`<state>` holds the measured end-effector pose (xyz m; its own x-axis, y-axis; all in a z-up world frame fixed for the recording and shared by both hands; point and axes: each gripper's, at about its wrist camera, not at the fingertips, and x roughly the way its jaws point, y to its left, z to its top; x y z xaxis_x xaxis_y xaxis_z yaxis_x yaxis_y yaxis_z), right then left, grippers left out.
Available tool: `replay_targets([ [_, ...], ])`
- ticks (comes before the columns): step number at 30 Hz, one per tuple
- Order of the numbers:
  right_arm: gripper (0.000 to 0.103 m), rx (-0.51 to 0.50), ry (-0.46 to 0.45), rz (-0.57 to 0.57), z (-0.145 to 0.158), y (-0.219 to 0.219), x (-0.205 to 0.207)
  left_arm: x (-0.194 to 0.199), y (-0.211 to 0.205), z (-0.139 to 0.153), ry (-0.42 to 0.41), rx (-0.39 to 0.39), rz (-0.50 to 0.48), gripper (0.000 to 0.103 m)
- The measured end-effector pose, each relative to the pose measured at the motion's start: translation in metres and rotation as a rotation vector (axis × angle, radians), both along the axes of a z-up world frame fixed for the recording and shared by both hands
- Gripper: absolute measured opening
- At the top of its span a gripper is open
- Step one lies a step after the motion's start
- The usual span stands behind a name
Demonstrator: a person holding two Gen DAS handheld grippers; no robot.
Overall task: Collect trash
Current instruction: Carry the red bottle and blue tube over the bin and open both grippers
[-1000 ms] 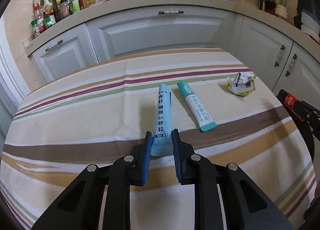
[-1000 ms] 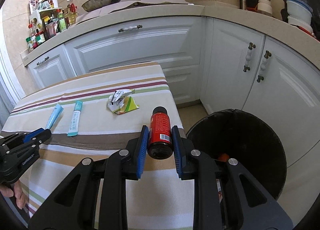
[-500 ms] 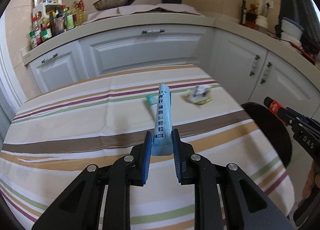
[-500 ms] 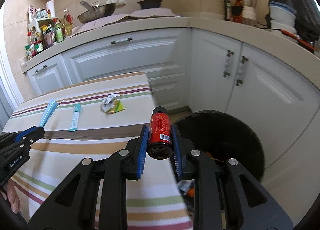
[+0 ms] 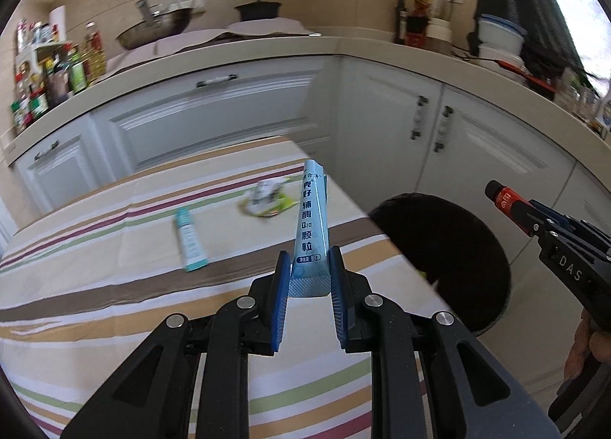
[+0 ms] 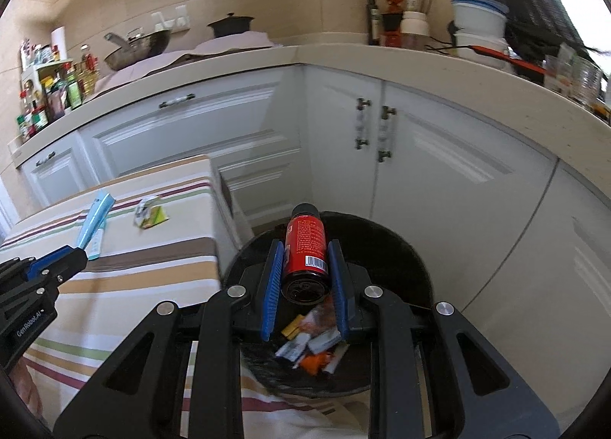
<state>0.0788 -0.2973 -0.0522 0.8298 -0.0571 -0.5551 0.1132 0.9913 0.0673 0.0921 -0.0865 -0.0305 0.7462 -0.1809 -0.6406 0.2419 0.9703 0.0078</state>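
My left gripper (image 5: pixel 307 288) is shut on a light blue sachet (image 5: pixel 311 233) with Chinese print, held above the striped table (image 5: pixel 114 286). My right gripper (image 6: pixel 305 271) is shut on a small red bottle (image 6: pixel 307 248) with a black cap, held over the black trash bin (image 6: pixel 393 248), which holds several wrappers (image 6: pixel 313 347). The bin (image 5: pixel 458 248) and the red bottle (image 5: pixel 504 196) also show in the left wrist view. A teal tube (image 5: pixel 189 244) and a crumpled green and white wrapper (image 5: pixel 267 198) lie on the table.
White kitchen cabinets (image 6: pixel 382 133) wrap around behind the table and bin. The counter holds a wok (image 6: pixel 137 44), a dark pot (image 6: pixel 231 25), bottles (image 6: pixel 57 87) and stacked bowls (image 6: pixel 477 25). The bin stands on the floor by the table's right edge.
Both grippers have swung right toward the bin. The right gripper with the red bottle now hangs over the bin opening. The left gripper still holds the sachet, nearer the table's right edge.
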Motion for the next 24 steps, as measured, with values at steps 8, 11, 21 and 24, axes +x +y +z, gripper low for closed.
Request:
replay_targets([
  [8, 0.023, 0.001, -0.003, -0.043, -0.006, -0.027, 0.003, 0.006, -0.039, -0.004, -0.006, 0.016, -0.061, 0.021],
  [11, 0.023, 0.006, 0.001, -0.053, -0.01, -0.036, 0.006, 0.011, -0.053, -0.007, -0.002, 0.024, -0.081, 0.021],
  [21, 0.023, 0.025, 0.009, -0.081, -0.021, -0.056, 0.022, 0.028, -0.091, -0.017, 0.009, 0.042, -0.125, 0.022],
  [24, 0.026, 0.047, 0.007, -0.092, -0.025, -0.063, 0.027, 0.035, -0.1, -0.022, 0.013, 0.051, -0.135, 0.022],
])
